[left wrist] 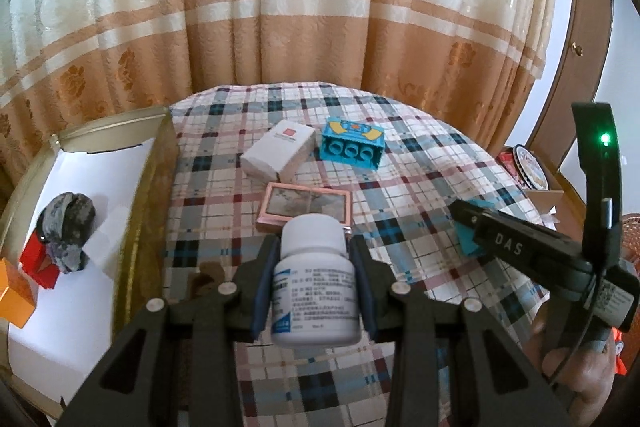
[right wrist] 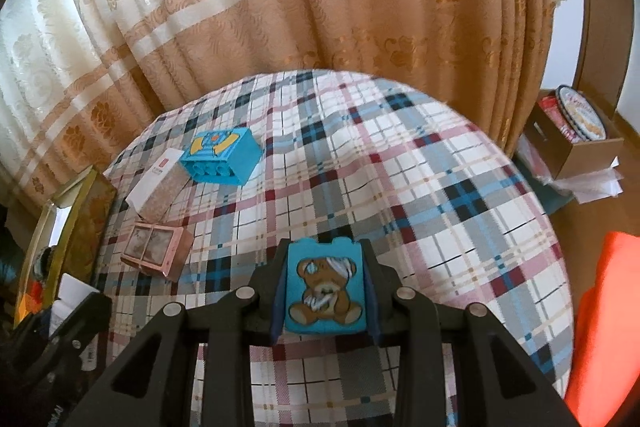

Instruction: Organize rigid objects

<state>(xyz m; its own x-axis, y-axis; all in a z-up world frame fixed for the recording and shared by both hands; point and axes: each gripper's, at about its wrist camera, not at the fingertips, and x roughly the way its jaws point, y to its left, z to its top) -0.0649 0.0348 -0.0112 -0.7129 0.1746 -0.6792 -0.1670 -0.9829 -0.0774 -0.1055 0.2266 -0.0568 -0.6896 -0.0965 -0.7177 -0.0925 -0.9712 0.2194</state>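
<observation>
Pinching between left gripper (left wrist: 313, 283) jaws, a white pill bottle (left wrist: 315, 287); between right gripper (right wrist: 325, 293) jaws, a blue teddy-bear block (right wrist: 325, 291).

White bottle (left wrist: 316, 283), bear block (right wrist: 326, 291), both clamped.

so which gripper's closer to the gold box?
Left. The left gripper, shut on the white bottle, is just beside the gold box. The right gripper, holding the bear block, sits farther off across the table.

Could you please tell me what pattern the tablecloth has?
The tablecloth is plaid: white, grey, blue and maroon, clearest in the right wrist view.
</observation>
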